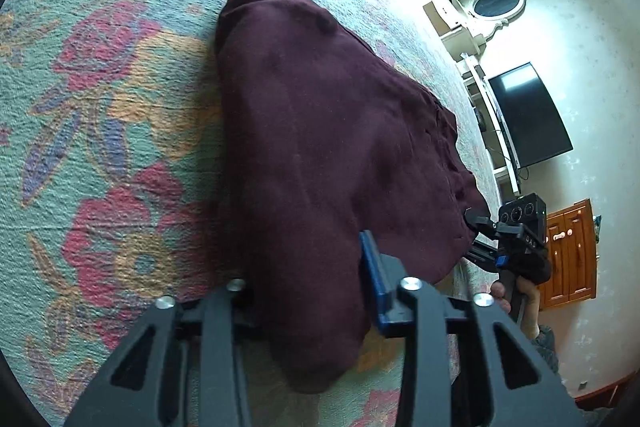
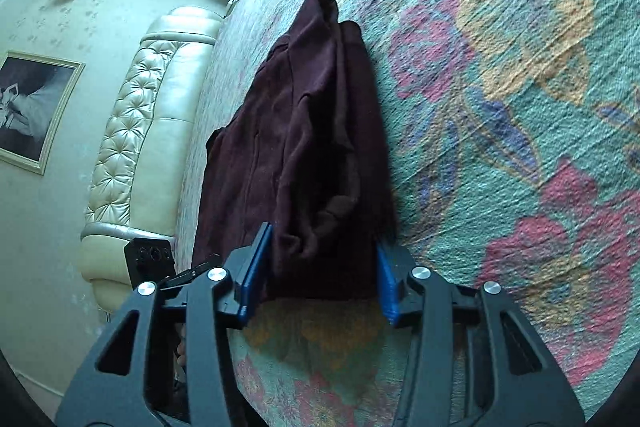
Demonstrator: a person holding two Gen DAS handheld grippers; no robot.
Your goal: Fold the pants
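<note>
Dark maroon pants [image 1: 320, 131] lie folded lengthwise on a floral bedspread [image 1: 100, 107]. My left gripper [image 1: 308, 291] has its jaws apart around the near edge of the pants, with cloth draped between the fingers and over the left one. My right gripper [image 2: 320, 275] also has its jaws apart, its blue pads on either side of the near end of the pants [image 2: 304, 147]. The right gripper also shows in the left wrist view [image 1: 480, 227] at the pants' right edge, held by a hand.
The bed's edge runs along the right in the left wrist view, with a black TV [image 1: 528, 115], white shelves and a wooden cabinet [image 1: 568, 251] beyond. In the right wrist view a cream tufted headboard [image 2: 132, 131] and framed picture [image 2: 32, 107] lie left.
</note>
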